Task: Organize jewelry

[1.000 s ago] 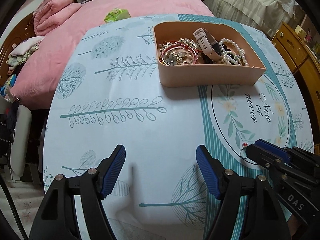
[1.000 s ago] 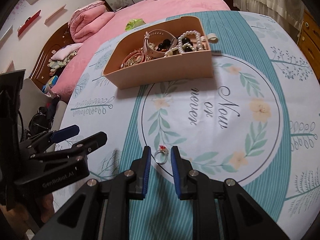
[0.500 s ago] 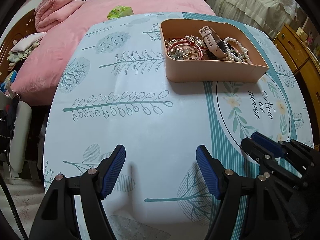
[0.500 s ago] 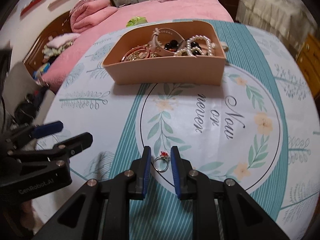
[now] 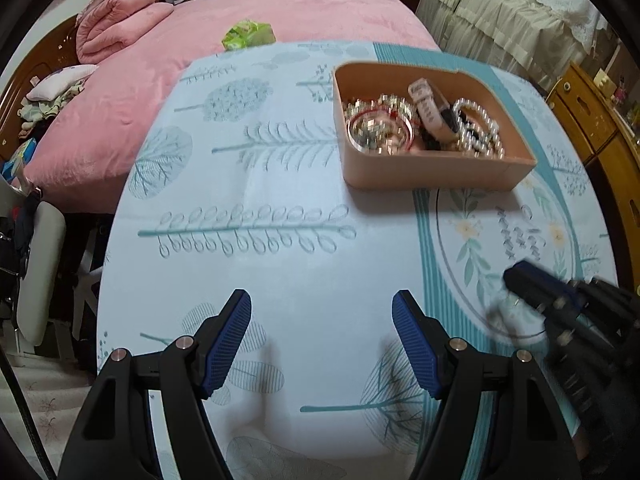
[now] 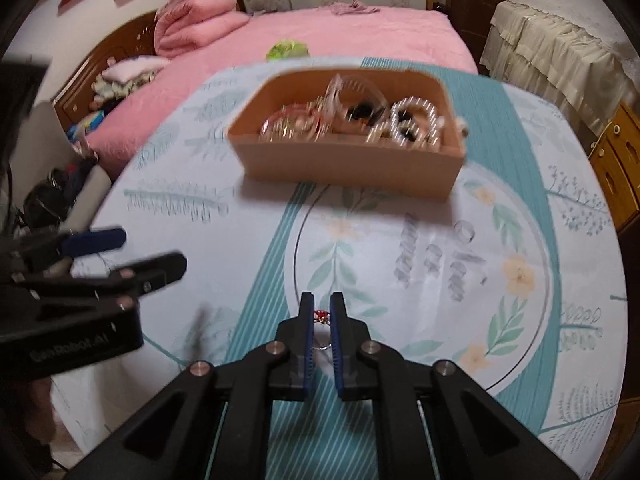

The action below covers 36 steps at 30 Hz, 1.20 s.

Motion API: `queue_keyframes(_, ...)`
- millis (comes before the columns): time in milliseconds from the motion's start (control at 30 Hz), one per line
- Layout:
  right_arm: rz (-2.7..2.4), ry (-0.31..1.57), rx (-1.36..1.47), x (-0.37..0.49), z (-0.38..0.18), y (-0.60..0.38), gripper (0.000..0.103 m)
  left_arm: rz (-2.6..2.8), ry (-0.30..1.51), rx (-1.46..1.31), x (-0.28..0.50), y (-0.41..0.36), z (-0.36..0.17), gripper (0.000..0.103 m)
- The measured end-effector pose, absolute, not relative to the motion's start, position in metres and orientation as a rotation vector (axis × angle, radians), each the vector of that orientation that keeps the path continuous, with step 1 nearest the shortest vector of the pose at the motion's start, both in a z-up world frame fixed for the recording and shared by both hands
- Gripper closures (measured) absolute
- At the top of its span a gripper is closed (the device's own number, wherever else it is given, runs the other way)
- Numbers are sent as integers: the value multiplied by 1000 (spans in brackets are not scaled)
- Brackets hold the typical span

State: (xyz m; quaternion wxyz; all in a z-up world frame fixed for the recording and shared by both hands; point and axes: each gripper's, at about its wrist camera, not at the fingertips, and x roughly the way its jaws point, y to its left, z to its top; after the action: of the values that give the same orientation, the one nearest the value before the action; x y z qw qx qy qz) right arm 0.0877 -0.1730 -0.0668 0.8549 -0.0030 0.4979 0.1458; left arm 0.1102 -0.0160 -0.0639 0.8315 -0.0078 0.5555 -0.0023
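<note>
Printed tablecloth carries your peach jewelry box at twelve o'clock. Your left gripper hangs wide, holding nothing. Your right gripper has just been closing and pinches the red-stoned ring.

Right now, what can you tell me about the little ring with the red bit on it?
The ring is a thin silvery band with a small red stone on top. It sits pinched between the blue pads of the right gripper, whose jaws have just been closing on it. The stone points away from the camera, the band hangs toward it. It is over the teal stripes of the tablecloth; whether it touches the cloth is unclear.
</note>
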Motion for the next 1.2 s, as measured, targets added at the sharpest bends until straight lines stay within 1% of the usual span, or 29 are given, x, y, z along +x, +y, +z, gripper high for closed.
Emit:
queue_keyframes(167,303,974,87,113,-30,-189,96,-9,1118,-35,126,-15,-42,31)
queue_keyframes(233,301,945,104,123,-16,-192,96,-7,1099,-40,134,-14,-34,22)
queue_keyframes(300,298,918,113,133,-3,-195,96,-1,1074,-49,144,-14,-24,16)
queue_keyframes(467,280,872,108,160,20,-195,95,-10,1034,-60,170,-17,-1,11)
queue_keyframes(567,268,874,124,179,24,-198,95,-4,1012,-57,180,-20,9,1)
queue_keyframes(667,274,903,136,191,23,-198,95,-9,1008,-56,186,-22,12,1)
queue_keyframes(767,289,920,156,194,21,-199,93,-12,1019,-48,187,-25,10,1)
queue_keyframes(933,284,920,145,183,19,-199,80,-12,1052,-40,183,-28,3,1)
queue_keyframes(1200,259,954,120,161,18,-204,80,-33,1059,-43,172,-32,11,1)
